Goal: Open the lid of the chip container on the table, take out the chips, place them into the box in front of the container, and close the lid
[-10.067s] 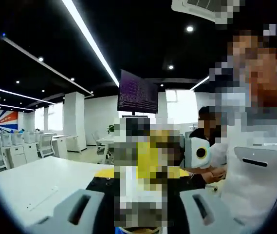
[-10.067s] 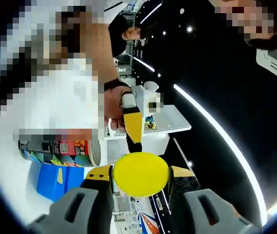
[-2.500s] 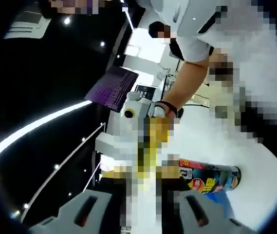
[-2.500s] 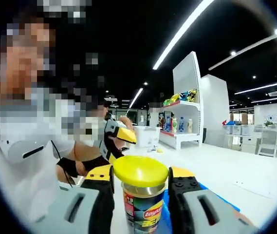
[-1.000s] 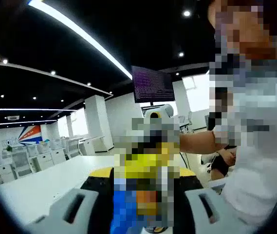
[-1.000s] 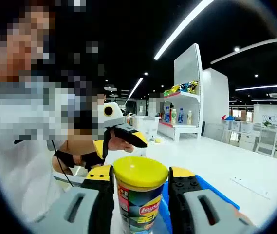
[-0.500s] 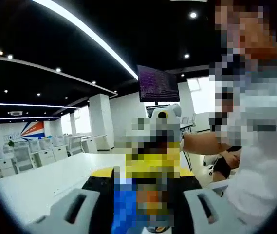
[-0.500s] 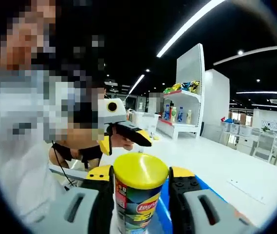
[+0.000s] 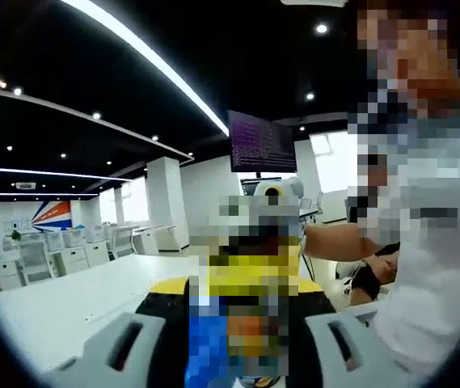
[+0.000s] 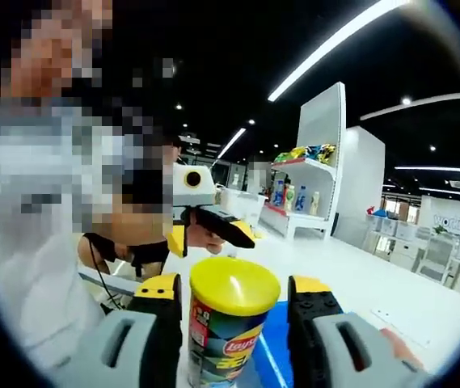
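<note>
In the left gripper view, the left tongs (image 9: 231, 335) are rising at bottom centre; mosaic is covering the gap, so their state cannot be told.

In the right gripper view, the right tongs (image 10: 236, 319) are standing parted beside the chip container (image 10: 223, 330), its yellow lid (image 10: 234, 285) on, at bottom centre, the blue box (image 10: 268, 356) sitting behind it on the white surface (image 10: 351, 291). The left tongs (image 10: 221, 226) are showing at centre left.

I see the chip container (image 10: 228, 327) standing up between my right gripper (image 10: 234, 339) jaws, lid (image 10: 234, 285) on top. The box (image 10: 272, 356) sits just behind it on the bench (image 10: 351, 283). My left gripper (image 10: 213, 222) hangs farther back, left of the shelf (image 10: 306, 190).
</note>
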`<act>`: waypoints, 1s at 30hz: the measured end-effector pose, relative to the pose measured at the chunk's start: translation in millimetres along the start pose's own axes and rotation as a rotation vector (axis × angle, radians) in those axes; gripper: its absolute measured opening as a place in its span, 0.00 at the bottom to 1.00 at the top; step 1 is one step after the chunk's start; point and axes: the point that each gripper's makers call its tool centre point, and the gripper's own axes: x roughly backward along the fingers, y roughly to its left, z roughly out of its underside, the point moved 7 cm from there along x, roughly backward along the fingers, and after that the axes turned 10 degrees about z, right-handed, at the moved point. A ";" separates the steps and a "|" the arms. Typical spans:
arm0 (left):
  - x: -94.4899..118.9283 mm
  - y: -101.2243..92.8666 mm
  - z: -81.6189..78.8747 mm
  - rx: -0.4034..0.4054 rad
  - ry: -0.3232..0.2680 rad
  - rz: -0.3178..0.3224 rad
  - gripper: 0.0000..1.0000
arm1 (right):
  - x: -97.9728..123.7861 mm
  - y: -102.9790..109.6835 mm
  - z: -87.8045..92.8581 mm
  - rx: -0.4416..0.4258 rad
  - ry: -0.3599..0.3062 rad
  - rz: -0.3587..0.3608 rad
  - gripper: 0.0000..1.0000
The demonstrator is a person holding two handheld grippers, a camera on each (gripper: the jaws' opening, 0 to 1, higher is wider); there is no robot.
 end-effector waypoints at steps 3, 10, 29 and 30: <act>-0.4 1.3 -2.2 0.007 -0.011 0.001 0.43 | 5.6 -2.9 -2.0 -0.035 -0.027 0.001 0.53; -4.1 8.8 -24.2 -0.015 -0.089 -0.038 0.20 | 22.2 -34.3 -14.9 -0.176 -0.134 0.153 0.24; -33.2 16.7 -31.5 0.099 -0.009 0.061 0.02 | 16.7 -16.8 -23.2 -0.102 -0.096 0.088 0.06; -35.0 15.5 -28.8 0.109 0.012 0.065 0.02 | 15.8 -15.3 -22.4 -0.091 -0.080 0.083 0.04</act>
